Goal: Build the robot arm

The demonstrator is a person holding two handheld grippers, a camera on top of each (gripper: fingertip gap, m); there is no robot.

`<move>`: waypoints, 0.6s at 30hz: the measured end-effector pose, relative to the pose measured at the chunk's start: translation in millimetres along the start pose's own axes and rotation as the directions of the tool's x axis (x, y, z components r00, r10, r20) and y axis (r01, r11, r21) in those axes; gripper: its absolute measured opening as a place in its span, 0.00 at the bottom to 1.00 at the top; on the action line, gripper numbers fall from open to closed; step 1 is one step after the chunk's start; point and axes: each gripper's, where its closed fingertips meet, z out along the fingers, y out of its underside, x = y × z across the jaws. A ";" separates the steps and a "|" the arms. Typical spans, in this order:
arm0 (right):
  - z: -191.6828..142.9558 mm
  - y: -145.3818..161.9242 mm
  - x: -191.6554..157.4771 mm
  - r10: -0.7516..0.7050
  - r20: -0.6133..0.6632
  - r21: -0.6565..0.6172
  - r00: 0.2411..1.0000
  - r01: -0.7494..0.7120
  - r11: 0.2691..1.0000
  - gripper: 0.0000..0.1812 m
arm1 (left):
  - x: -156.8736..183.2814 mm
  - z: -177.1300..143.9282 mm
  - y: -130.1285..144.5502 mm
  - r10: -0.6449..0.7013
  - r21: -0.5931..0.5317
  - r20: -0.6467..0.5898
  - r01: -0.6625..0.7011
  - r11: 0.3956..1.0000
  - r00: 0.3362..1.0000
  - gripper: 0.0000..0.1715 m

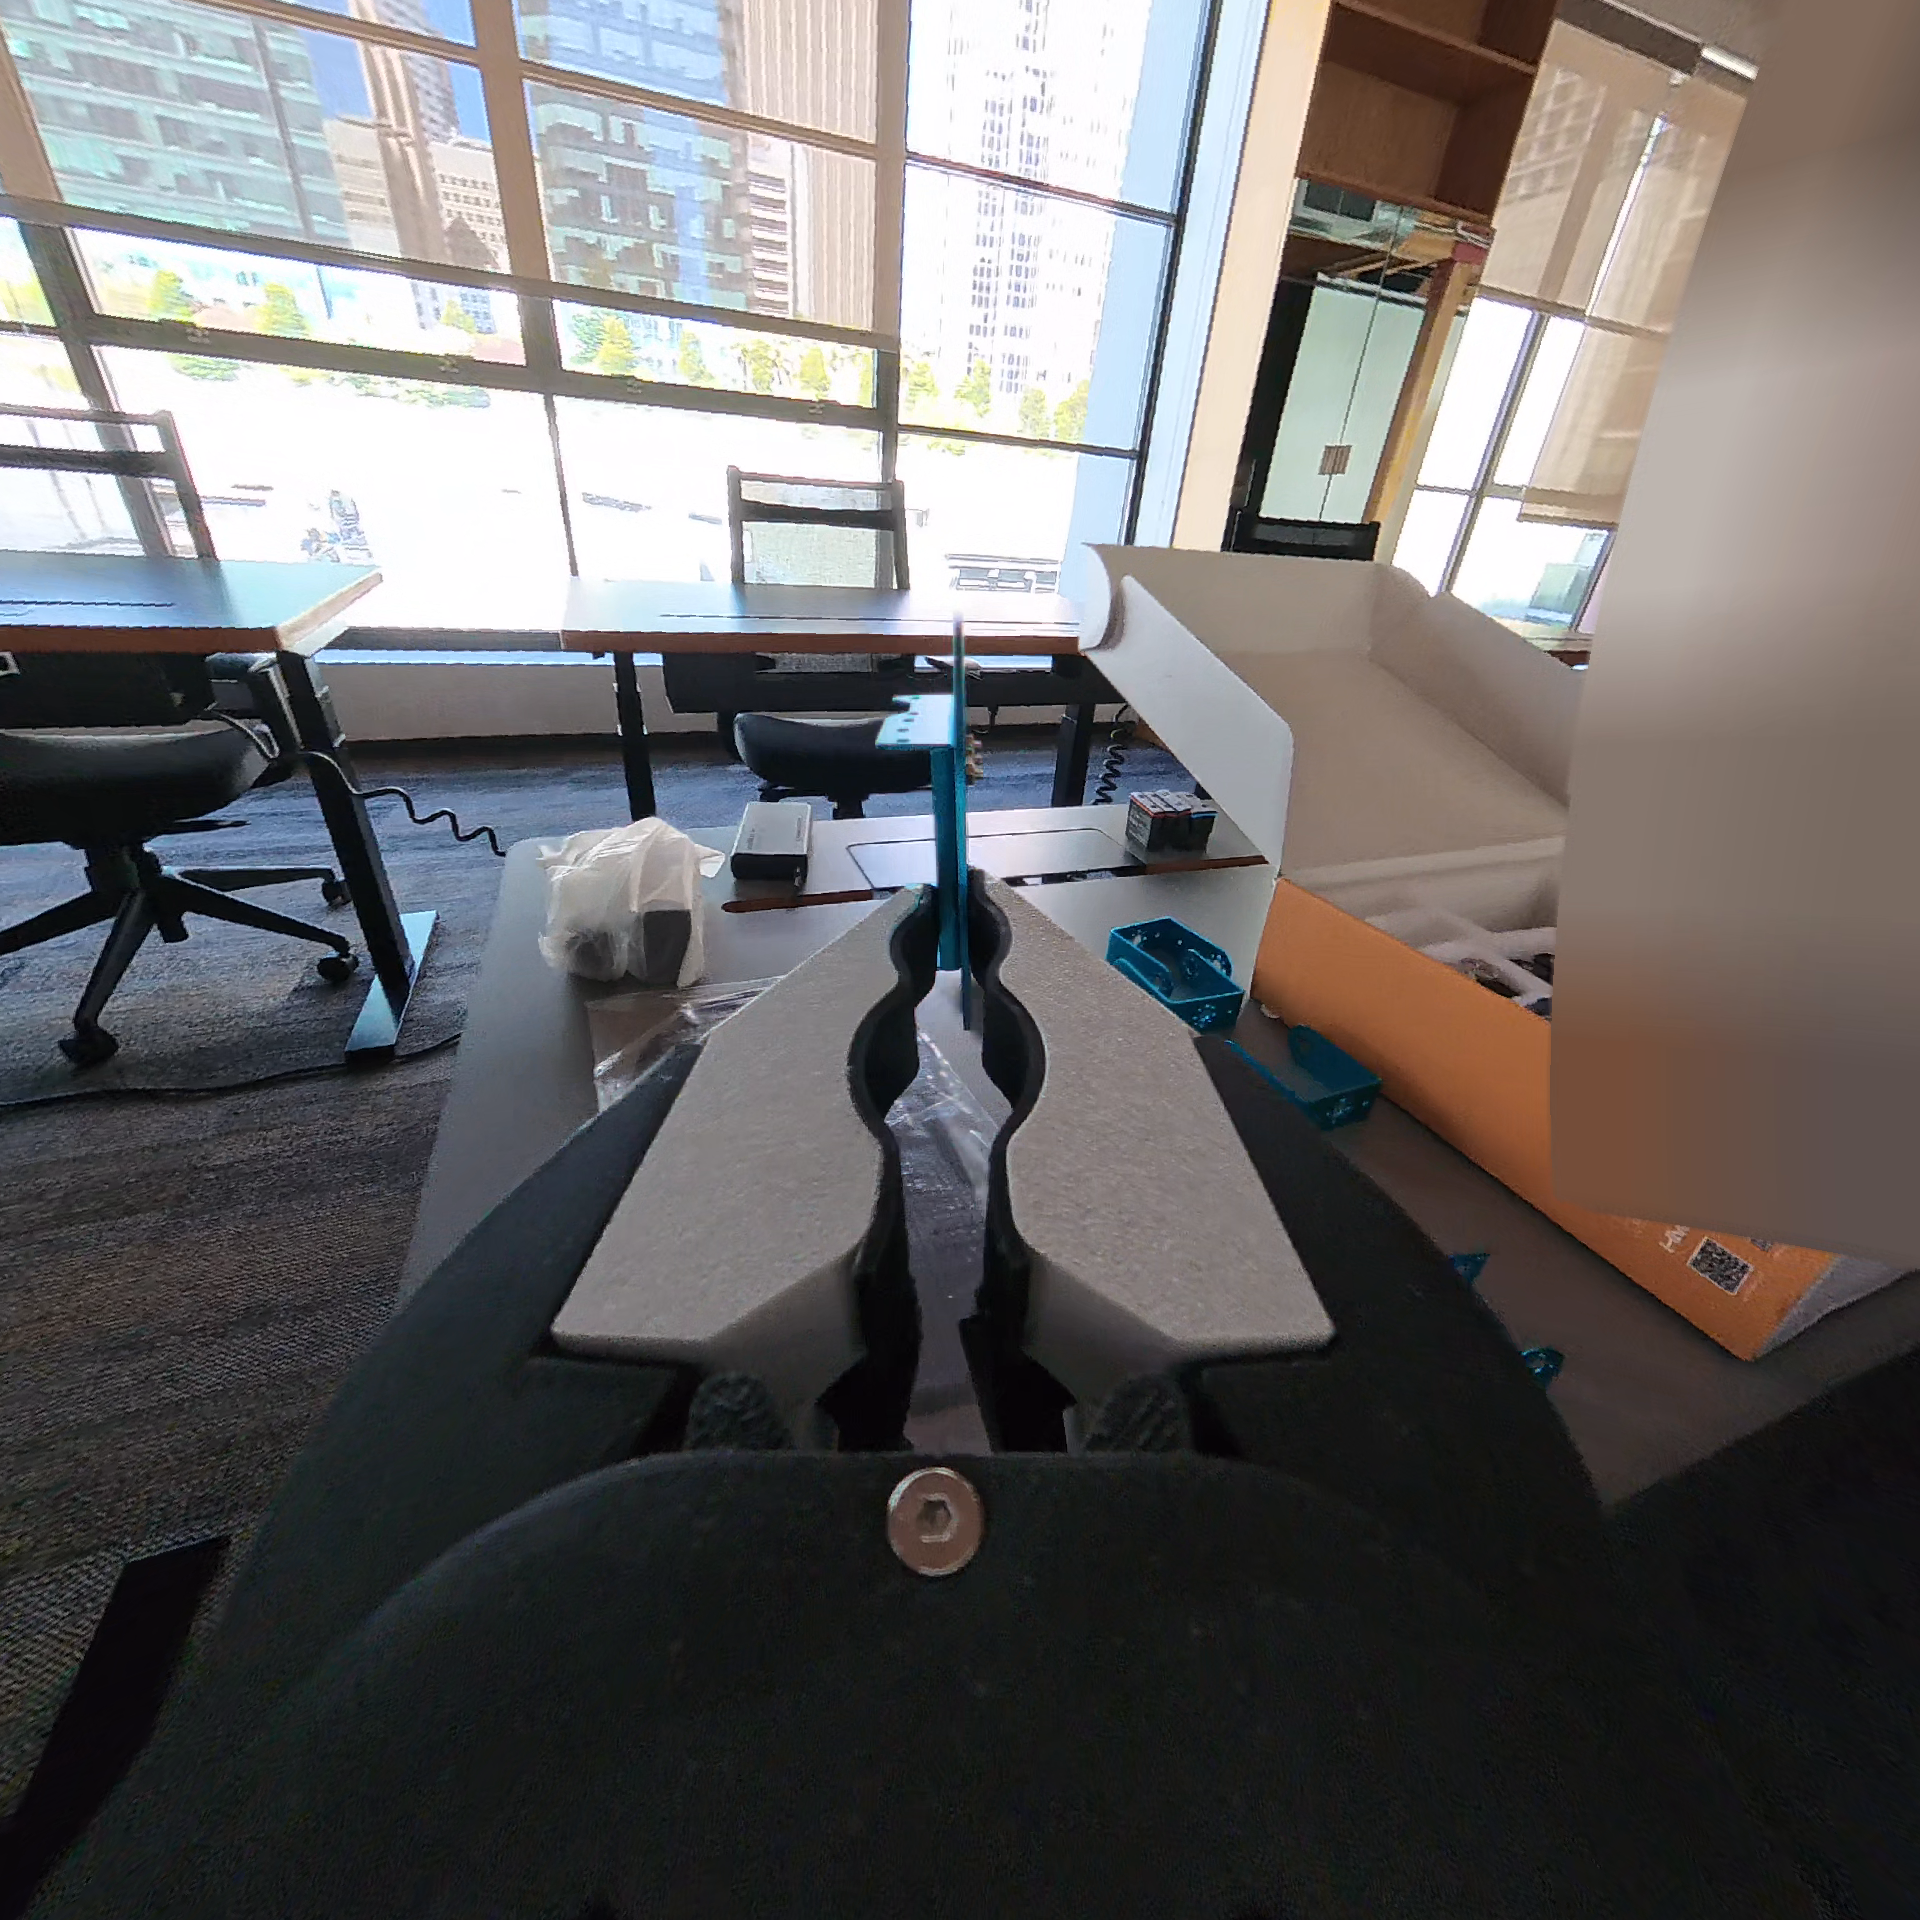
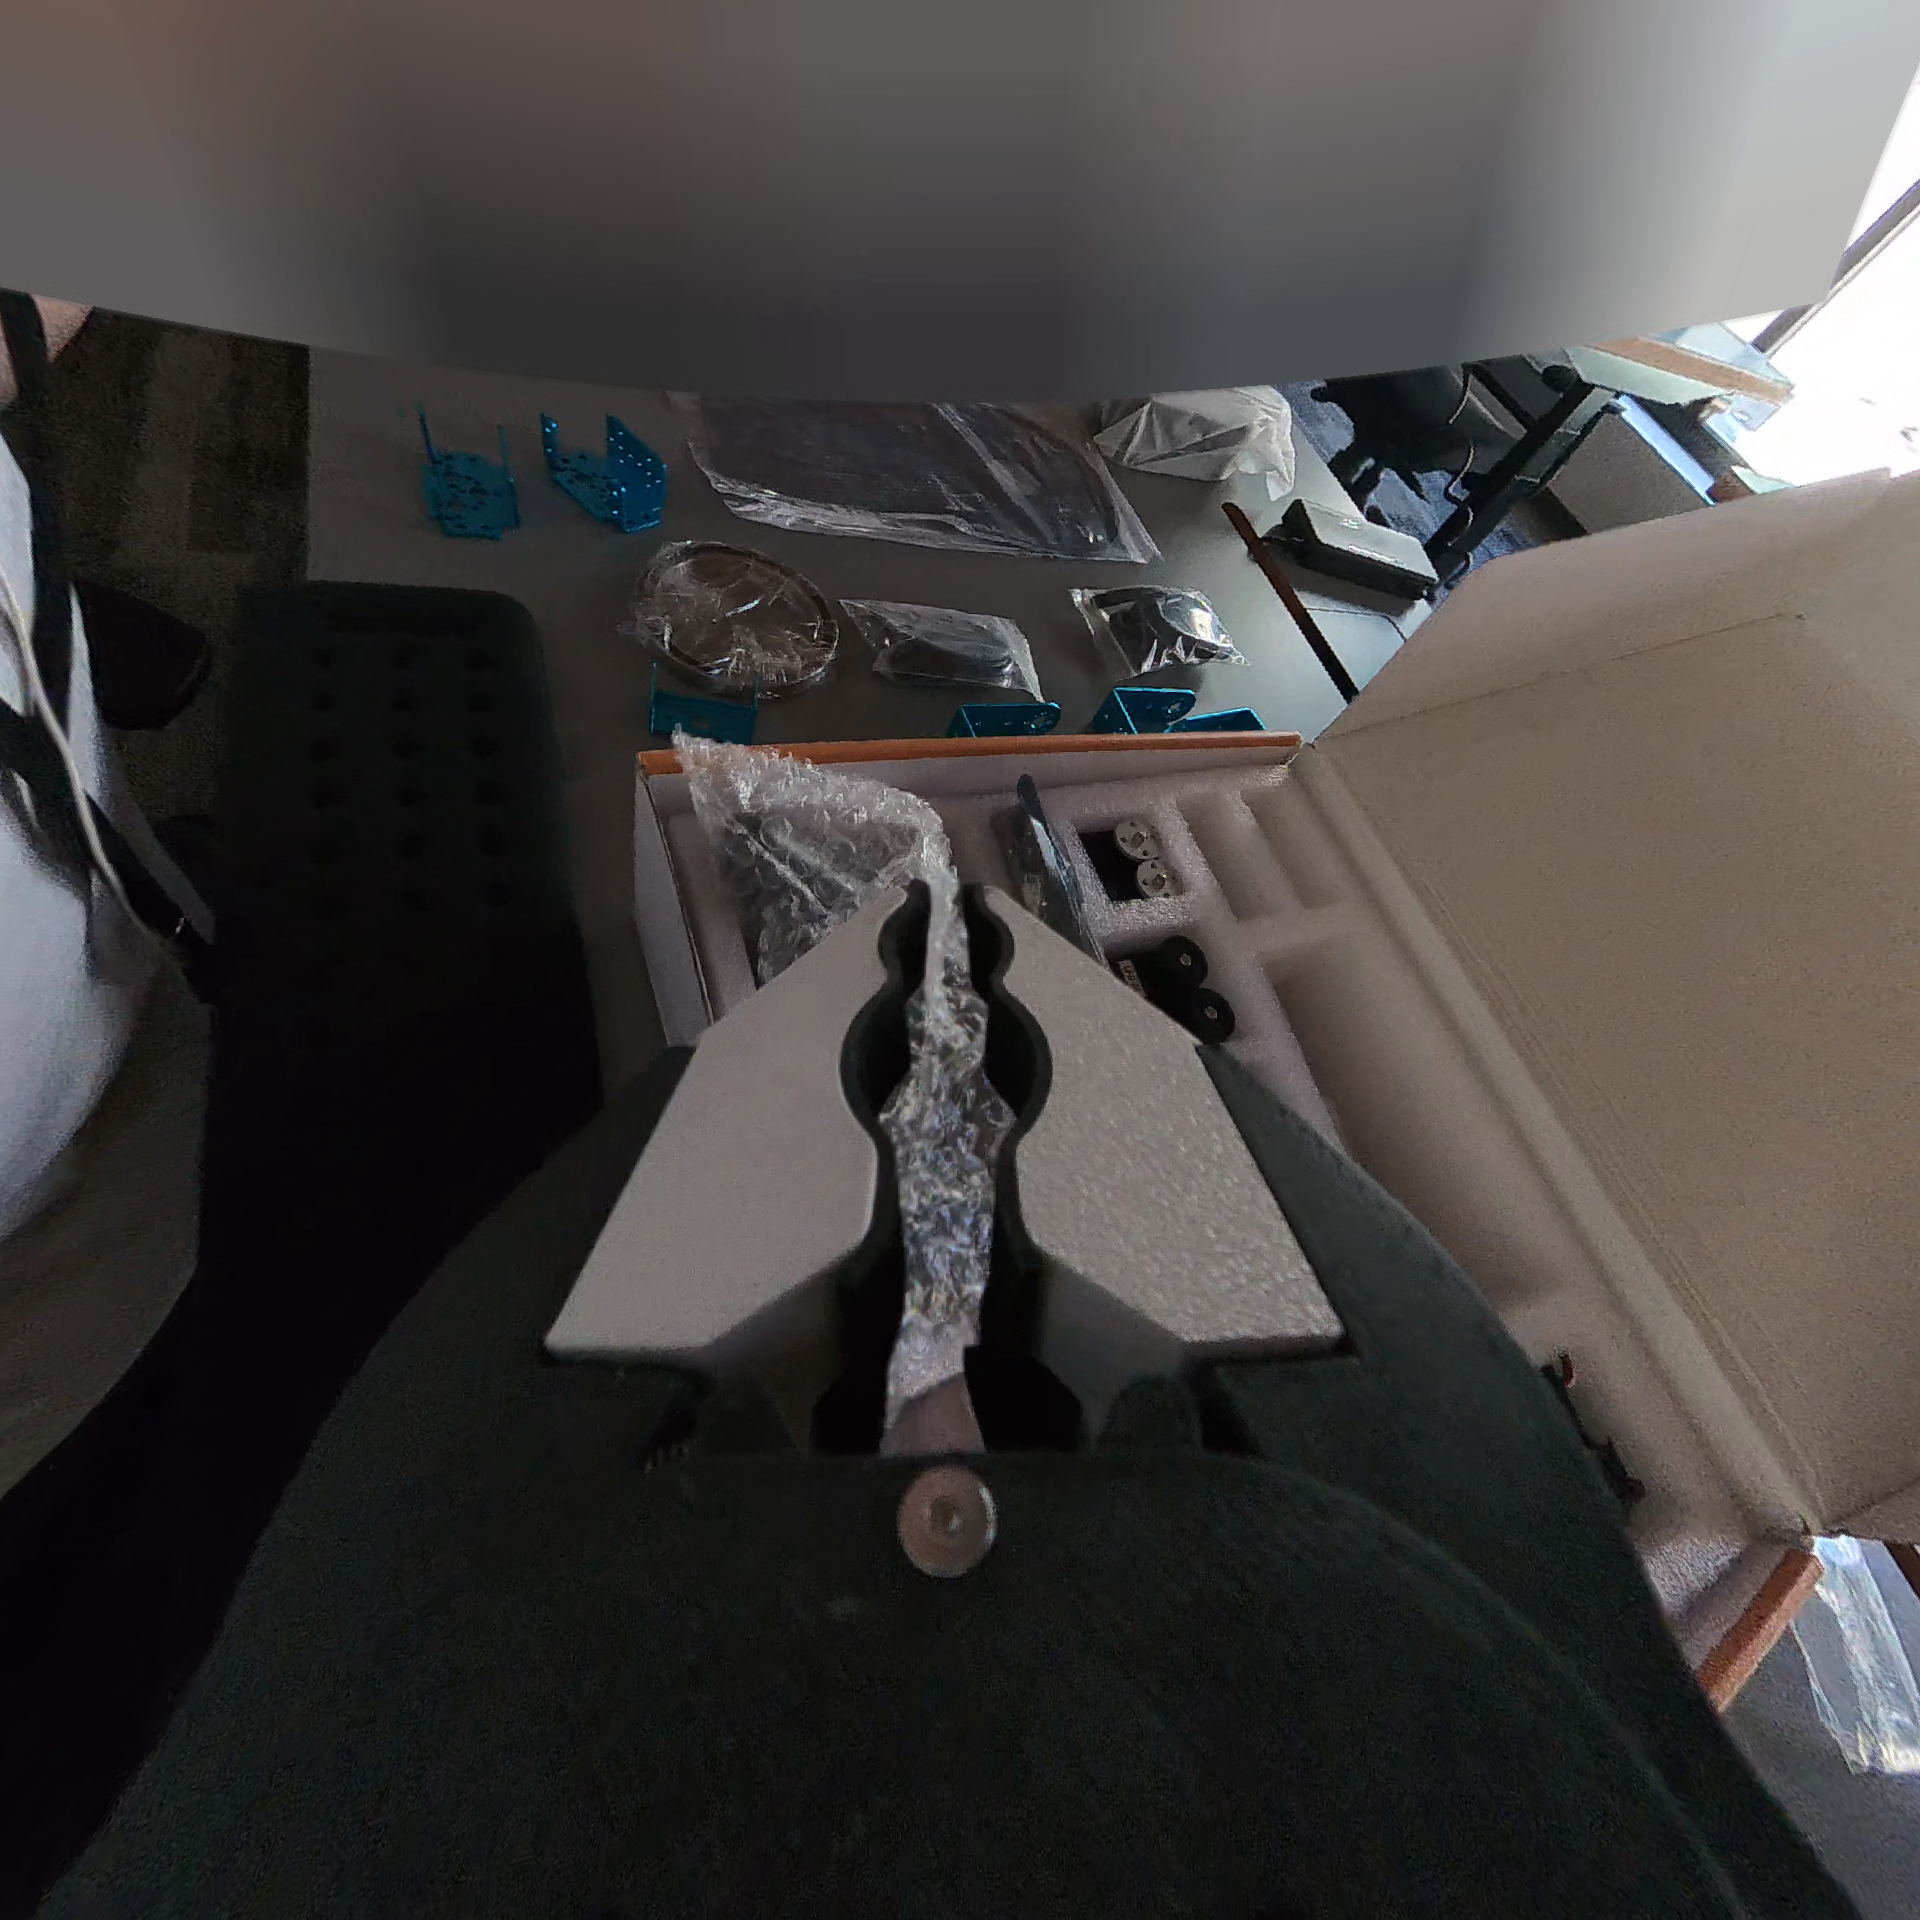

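Gripping a blue perforated metal bracket (image 1: 948, 831) upright, long axis vertical: left claw (image 1: 948, 914), closed. Pinching a bubble-wrap pouch (image 2: 821, 862) trailing ahead-left over the open foam-lined box (image 2: 1288, 935): right claw (image 2: 943, 914), clamped shut.

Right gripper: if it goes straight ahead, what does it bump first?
Probably the white foam tray inside the open box. The right gripper, pinching a bubble-wrap bag, points down into it; depth is unclear.

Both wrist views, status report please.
Left hand-held gripper shut on blue bracket. Right hand-held gripper shut on bubble wrap, over open box.
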 end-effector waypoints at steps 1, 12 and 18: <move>-1.7 0.3 -0.1 -0.006 0.014 0.008 1.000 0.006 1.000 0.06 | 5.5 2.6 -0.7 0.003 -0.002 -0.005 -0.003 1.000 1.000 0.02; 40.5 46.1 -11.4 0.133 0.252 -0.310 0.959 -0.050 0.949 0.22 | 77.5 -0.2 -2.1 0.003 -0.030 -0.081 -0.005 1.000 0.997 0.02; 46.9 66.0 -20.4 0.153 0.294 -0.438 0.943 -0.009 0.899 0.00 | 98.6 -8.7 -2.8 -0.002 -0.049 -0.112 -0.003 0.999 0.994 0.02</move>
